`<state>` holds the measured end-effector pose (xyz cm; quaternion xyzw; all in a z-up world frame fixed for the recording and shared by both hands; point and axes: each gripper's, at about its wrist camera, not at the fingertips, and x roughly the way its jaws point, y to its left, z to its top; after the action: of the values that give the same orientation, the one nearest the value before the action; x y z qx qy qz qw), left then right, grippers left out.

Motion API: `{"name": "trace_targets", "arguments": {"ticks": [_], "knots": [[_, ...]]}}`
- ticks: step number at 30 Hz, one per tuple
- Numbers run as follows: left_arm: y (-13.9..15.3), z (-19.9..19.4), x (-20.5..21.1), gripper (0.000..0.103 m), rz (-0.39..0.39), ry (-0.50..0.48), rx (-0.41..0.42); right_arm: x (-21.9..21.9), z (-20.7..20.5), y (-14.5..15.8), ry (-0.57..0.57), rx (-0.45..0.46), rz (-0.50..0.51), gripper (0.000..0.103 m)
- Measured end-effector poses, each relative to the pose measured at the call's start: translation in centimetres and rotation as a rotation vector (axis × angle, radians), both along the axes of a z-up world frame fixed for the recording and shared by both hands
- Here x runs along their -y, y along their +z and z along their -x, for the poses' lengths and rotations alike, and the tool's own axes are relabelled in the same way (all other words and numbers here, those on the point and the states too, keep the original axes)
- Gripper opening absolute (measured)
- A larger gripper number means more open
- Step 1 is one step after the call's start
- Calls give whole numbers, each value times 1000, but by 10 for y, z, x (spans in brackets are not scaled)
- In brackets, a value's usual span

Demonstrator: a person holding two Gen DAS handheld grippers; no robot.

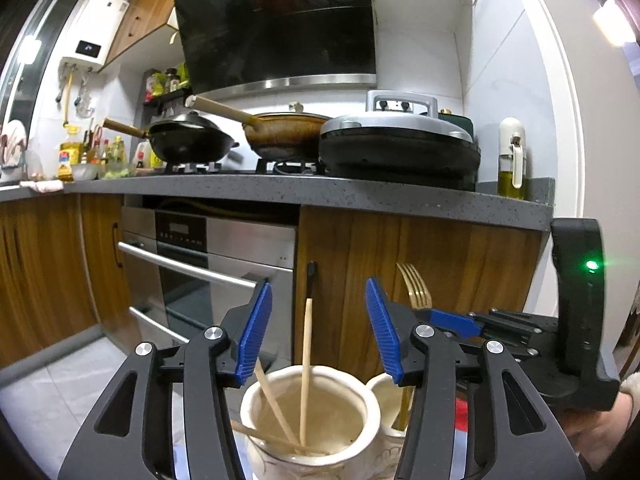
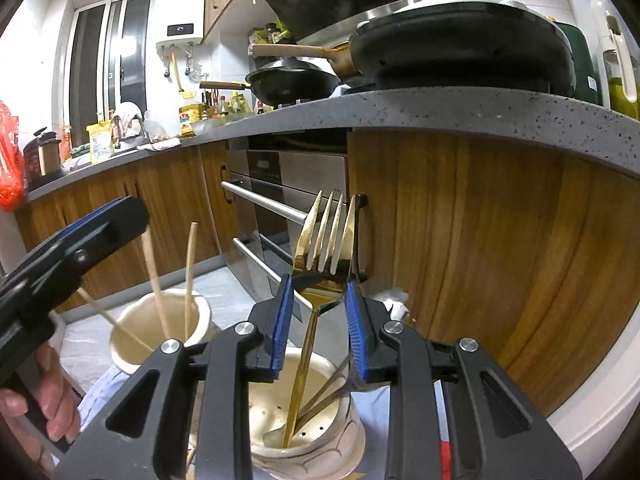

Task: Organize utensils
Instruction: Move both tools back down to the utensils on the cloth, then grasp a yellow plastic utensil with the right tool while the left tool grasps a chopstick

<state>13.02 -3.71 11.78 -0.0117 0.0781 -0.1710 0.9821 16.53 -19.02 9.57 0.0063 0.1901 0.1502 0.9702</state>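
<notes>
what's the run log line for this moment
left gripper: open above chopstick cup | right gripper: shut on gold fork, handle in second cup

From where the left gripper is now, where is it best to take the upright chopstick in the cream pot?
Probably the bare upper shaft of the upright chopstick, from above: it stands between the open left gripper fingers, clear of the cream pot rim.
</notes>
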Motion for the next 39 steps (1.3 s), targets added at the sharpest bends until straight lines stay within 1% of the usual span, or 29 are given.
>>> {"name": "trace_targets", "arguments": {"ticks": [7, 9, 11, 12, 13, 14, 15, 17, 18, 20, 21, 22, 24, 25, 28, 29, 31, 34, 37, 39], "knots": [[0, 4, 0, 51, -14, 5, 4, -10, -11, 1, -4, -18, 40, 26], [0, 5, -2, 51, -14, 5, -4, -9, -11, 2, 2, -22, 39, 28], [0, 6, -4, 51, -17, 7, -8, -7, -3, 5, 19, -7, 30, 42], [1, 9, -5, 51, -22, 11, -6, -7, 1, 8, 19, 8, 30, 45], [2, 11, -6, 51, -25, 14, -2, -5, 7, 12, 12, 29, 30, 53], [4, 15, -7, 51, -28, 19, 4, -4, 11, 14, 4, 45, 30, 57], [6, 18, -8, 51, -30, 21, 8, 0, 18, 18, -5, 68, 23, 57], [10, 29, -14, 59, -32, 26, 18, 7, 27, 23, -15, 76, 1, 57], [12, 35, -17, 60, -33, 31, 22, 11, 31, 25, -21, 72, -9, 58], [14, 47, -23, 63, -38, 36, 24, 19, 43, 27, -30, 68, -36, 68], [14, 51, -25, 65, -41, 41, 21, 24, 52, 26, -32, 65, -48, 69], [13, 59, -30, 69, -46, 53, 9, 27, 59, 25, -33, 63, -51, 71], [10, 68, -38, 74, -47, 66, -21, 29, 71, 21, -33, 41, -37, 80], [8, 71, -42, 77, -43, 75, -37, 29, 78, 17, -31, 29, -31, 87], [-2, 81, -53, 83, -29, 118, -84, 28, 94, 3, -11, -21, -12, 90], [-6, 82, -56, 86, -27, 123, -106, 27, 98, -3, -8, -42, -6, 93], [-16, 84, -60, 89, -29, 143, -163, 27, 105, -13, -5, -70, -6, 95], [-37, 84, -62, 91, -55, 173, -244, 25, 111, -32, -1, -126, -4, 95], [-61, 79, -60, 91, -80, 190, -351, 20, 113, -51, -5, -187, 15, 95], [-77, 79, -58, 91, -98, 200, -406, 17, 116, -61, -2, -217, 17, 95]]}}
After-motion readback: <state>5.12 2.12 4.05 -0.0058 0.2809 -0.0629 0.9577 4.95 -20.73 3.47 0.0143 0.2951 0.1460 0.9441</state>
